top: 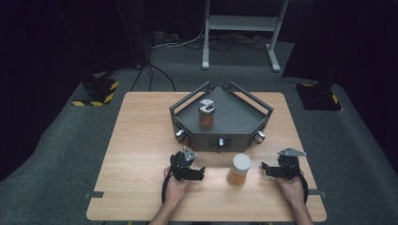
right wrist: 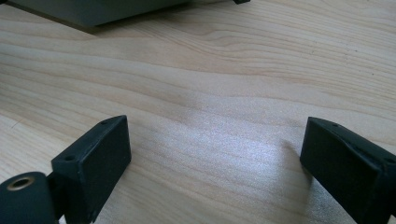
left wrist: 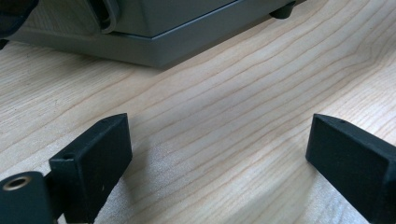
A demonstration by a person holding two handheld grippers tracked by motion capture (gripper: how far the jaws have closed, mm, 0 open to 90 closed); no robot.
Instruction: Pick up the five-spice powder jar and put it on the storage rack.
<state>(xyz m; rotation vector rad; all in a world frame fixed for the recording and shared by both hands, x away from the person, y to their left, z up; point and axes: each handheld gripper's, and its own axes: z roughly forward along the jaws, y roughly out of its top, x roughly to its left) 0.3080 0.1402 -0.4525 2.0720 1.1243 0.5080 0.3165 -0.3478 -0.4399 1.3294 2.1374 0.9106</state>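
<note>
A jar of amber stuff with a white lid (top: 239,169) stands on the wooden table (top: 141,140) near its front edge, between the two grippers. A second jar with a silver lid (top: 206,114) stands upright inside the dark grey five-sided tray (top: 244,126). My left gripper (top: 201,174) rests on the table left of the white-lidded jar, and its own view shows the jaws wide apart over bare wood (left wrist: 219,154). My right gripper (top: 264,168) lies right of that jar, jaws also spread with nothing between them (right wrist: 215,154). Both point inward toward the jar.
The tray has raised rails and small knobs (top: 180,135) on its front faces, and its grey base (left wrist: 154,46) lies close ahead of the left gripper. Beyond the table's far edge stand a grey metal frame (top: 239,23) and floor cables.
</note>
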